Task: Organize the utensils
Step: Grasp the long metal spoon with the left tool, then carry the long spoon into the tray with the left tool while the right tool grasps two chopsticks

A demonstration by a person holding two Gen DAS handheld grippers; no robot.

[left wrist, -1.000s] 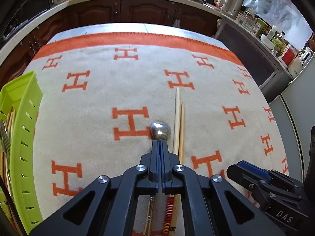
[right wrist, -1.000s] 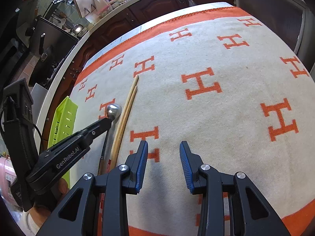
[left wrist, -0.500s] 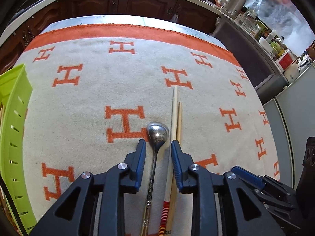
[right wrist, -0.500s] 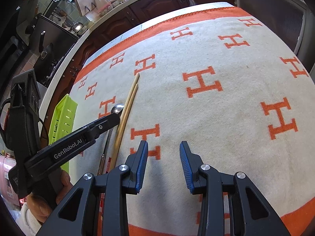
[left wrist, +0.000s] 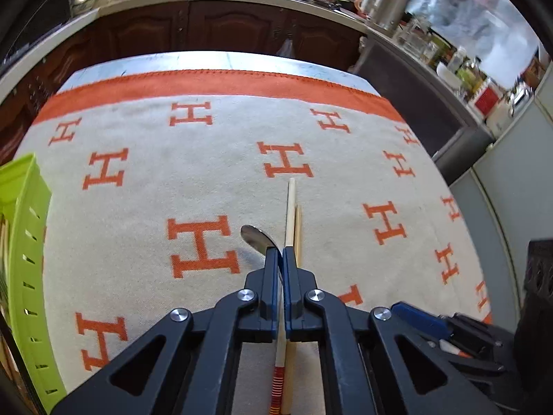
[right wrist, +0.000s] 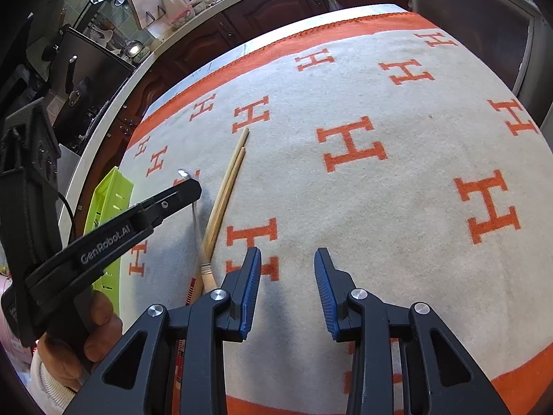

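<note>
One spoon (left wrist: pixel 255 238) sits pinched in the closed left claw (left wrist: pixel 280 254)

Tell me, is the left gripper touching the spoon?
Touching. The left wrist view shows the left gripper shut on the neck of the spoon.

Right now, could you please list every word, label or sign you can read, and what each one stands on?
"GenRobot.AI": white lettering on the side of the left gripper.
"H": orange letters repeated across the cream cloth.
Labels on the counter bottles: too blurred to read.
</note>
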